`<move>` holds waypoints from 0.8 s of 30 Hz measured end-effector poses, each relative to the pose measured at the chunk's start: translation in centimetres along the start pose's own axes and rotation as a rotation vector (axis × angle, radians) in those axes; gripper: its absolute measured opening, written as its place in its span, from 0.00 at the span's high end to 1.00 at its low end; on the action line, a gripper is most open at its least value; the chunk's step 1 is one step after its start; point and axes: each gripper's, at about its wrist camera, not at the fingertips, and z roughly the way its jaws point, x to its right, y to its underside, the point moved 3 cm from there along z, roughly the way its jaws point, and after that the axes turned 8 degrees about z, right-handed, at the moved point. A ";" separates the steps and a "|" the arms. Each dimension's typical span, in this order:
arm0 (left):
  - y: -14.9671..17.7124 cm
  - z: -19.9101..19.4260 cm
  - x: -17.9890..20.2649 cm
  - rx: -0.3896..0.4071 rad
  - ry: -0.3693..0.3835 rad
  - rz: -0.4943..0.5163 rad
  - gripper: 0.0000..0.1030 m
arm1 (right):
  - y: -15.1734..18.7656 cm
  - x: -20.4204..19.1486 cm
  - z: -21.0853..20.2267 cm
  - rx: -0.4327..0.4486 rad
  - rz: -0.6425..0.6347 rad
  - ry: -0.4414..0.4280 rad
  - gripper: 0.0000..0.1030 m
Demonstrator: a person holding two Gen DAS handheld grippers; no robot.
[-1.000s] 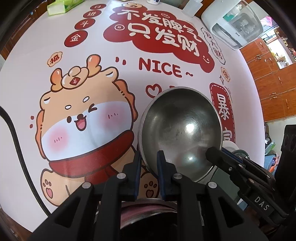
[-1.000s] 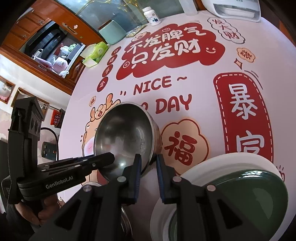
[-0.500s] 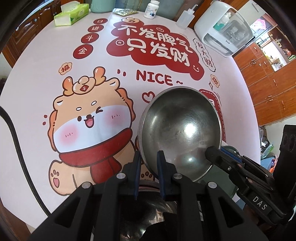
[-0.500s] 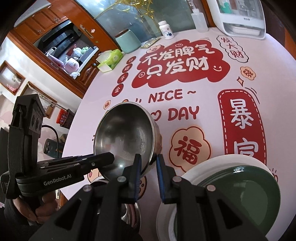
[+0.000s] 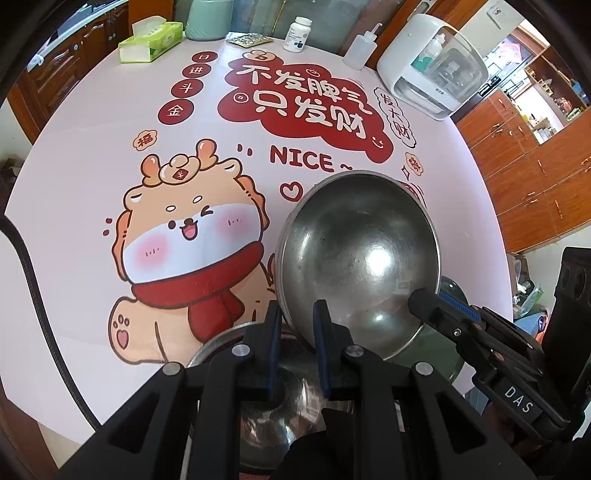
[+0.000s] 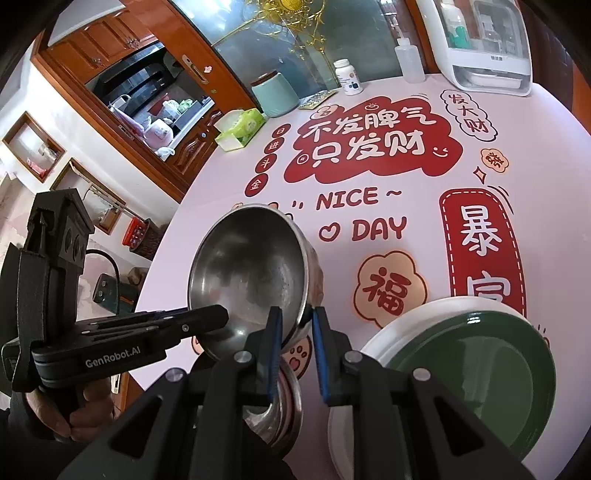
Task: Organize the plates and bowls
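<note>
Bowls first: I count two steel ones. One steel bowl (image 5: 358, 258) is up in the air, tilted with its inside toward me, and both my grippers are on its rim. My left gripper (image 5: 297, 332) has its pads clamped on the near-left rim, and my right gripper (image 6: 297, 332) is pinched on the opposite edge. The second steel bowl (image 5: 295, 398) sits on the table right under the lifted bowl.

Plates, two: a green plate (image 6: 476, 376) stacked on one white plate (image 6: 384, 336), just to the right of the lifted bowl in the right wrist view.

Everything's on the round table (image 5: 92, 177) with the cartoon dragon cloth. At the table's far edge, well beyond the lifted bowl: one tissue box (image 5: 151, 42), one mint jar (image 6: 275, 94), one pill bottle (image 5: 297, 35), one squeeze bottle (image 5: 360, 51), one white appliance (image 5: 432, 70).
</note>
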 end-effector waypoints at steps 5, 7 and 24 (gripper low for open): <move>1.1 -0.9 -0.1 0.006 0.001 0.002 0.86 | 1.1 -0.7 -0.5 0.000 -0.006 -0.001 0.84; 1.7 -1.0 -0.2 0.003 0.002 0.002 0.86 | 1.5 -0.8 -0.7 -0.001 -0.005 0.000 0.84; 6.4 -1.3 -0.6 -0.052 0.007 0.014 0.86 | 6.1 -1.5 -0.9 -0.042 0.028 0.002 0.84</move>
